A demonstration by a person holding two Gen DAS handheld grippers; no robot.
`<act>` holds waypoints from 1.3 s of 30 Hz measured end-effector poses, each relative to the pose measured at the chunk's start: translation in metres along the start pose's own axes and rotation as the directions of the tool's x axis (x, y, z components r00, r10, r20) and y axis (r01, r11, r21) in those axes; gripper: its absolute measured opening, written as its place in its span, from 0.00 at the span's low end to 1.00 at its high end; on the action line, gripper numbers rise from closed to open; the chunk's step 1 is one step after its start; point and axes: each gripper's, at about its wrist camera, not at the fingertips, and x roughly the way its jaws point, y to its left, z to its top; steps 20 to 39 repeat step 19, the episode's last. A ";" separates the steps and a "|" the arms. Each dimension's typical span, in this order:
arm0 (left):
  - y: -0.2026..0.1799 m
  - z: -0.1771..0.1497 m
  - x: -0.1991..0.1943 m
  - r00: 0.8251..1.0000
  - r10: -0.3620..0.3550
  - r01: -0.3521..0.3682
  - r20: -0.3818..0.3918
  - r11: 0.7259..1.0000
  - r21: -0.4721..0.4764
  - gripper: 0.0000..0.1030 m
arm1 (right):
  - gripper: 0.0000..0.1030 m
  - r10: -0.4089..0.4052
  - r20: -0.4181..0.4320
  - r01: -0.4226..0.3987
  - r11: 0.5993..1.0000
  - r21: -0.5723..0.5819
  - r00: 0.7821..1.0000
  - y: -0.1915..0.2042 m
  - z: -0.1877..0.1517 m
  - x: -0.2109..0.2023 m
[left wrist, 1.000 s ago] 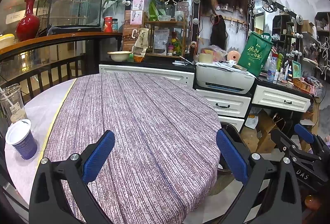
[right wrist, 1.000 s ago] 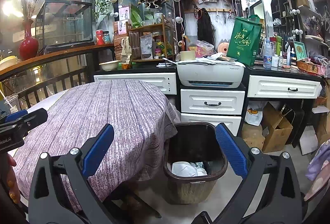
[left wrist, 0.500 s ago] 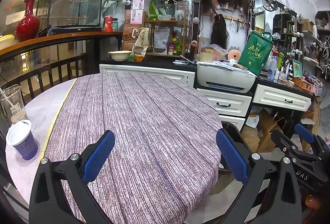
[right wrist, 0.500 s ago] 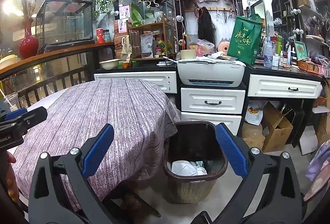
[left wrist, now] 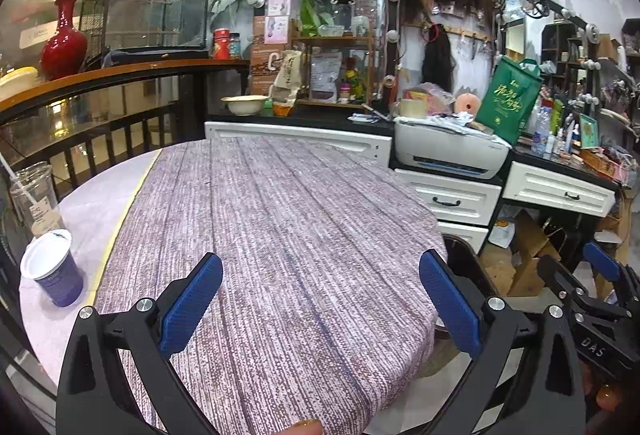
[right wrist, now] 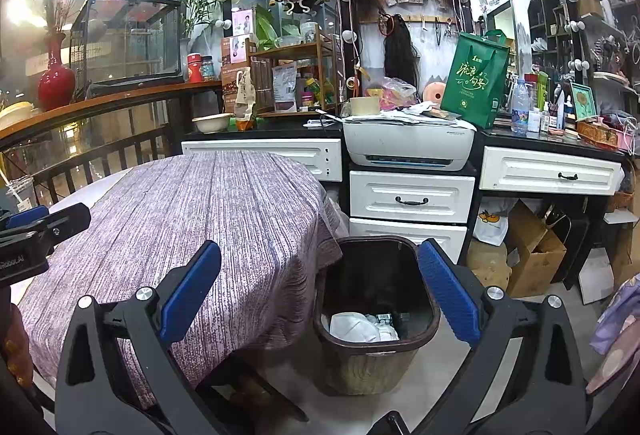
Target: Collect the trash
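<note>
My left gripper (left wrist: 320, 299) is open and empty, over the near part of a round table with a purple striped cloth (left wrist: 288, 219). A blue paper cup with a white lid (left wrist: 52, 269) and a clear plastic cup with a straw (left wrist: 34, 201) stand at the table's left edge. My right gripper (right wrist: 320, 295) is open and empty, above the table's right edge and a dark brown trash bin (right wrist: 374, 315) on the floor. White crumpled trash (right wrist: 354, 327) lies in the bin.
White drawers (right wrist: 412, 199) and a white printer (right wrist: 408, 143) stand behind the bin. Cardboard boxes (right wrist: 532, 255) sit on the floor at the right. A dark railing (left wrist: 100, 139) runs behind the table on the left.
</note>
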 end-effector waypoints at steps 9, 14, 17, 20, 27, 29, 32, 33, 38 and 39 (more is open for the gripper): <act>-0.005 0.000 -0.005 1.000 0.000 -0.001 0.026 1.000 0.026 0.95 | 0.94 -0.003 -0.002 0.003 1.000 -0.002 1.000 0.000 -0.001 0.000; -0.003 0.001 -0.001 1.000 -0.017 0.017 -0.009 1.000 0.014 0.95 | 0.94 -0.003 -0.001 0.003 1.000 -0.003 1.000 -0.001 -0.001 0.001; -0.002 0.001 -0.002 1.000 -0.010 0.010 -0.002 1.000 0.010 0.95 | 0.94 -0.004 -0.005 0.004 1.000 -0.004 1.000 -0.002 -0.002 0.001; -0.002 0.001 -0.002 1.000 -0.005 0.005 -0.003 1.000 0.012 0.95 | 0.94 -0.002 -0.008 0.002 1.000 -0.002 1.000 -0.003 -0.003 0.001; -0.002 0.001 -0.002 1.000 -0.005 0.005 -0.003 1.000 0.012 0.95 | 0.94 -0.002 -0.008 0.002 1.000 -0.002 1.000 -0.003 -0.003 0.001; -0.002 0.001 -0.002 1.000 -0.005 0.005 -0.003 1.000 0.012 0.95 | 0.94 -0.002 -0.008 0.002 1.000 -0.002 1.000 -0.003 -0.003 0.001; -0.002 0.001 -0.002 1.000 -0.005 0.005 -0.003 1.000 0.012 0.95 | 0.94 -0.002 -0.008 0.002 1.000 -0.002 1.000 -0.003 -0.003 0.001; -0.002 0.001 -0.002 1.000 -0.005 0.005 -0.003 1.000 0.012 0.95 | 0.94 -0.002 -0.008 0.002 1.000 -0.002 1.000 -0.003 -0.003 0.001; -0.002 0.001 -0.002 1.000 -0.005 0.005 -0.003 1.000 0.012 0.95 | 0.94 -0.002 -0.008 0.002 1.000 -0.002 1.000 -0.003 -0.003 0.001; -0.002 0.001 -0.002 1.000 -0.005 0.005 -0.003 1.000 0.012 0.95 | 0.94 -0.002 -0.008 0.002 1.000 -0.002 1.000 -0.003 -0.003 0.001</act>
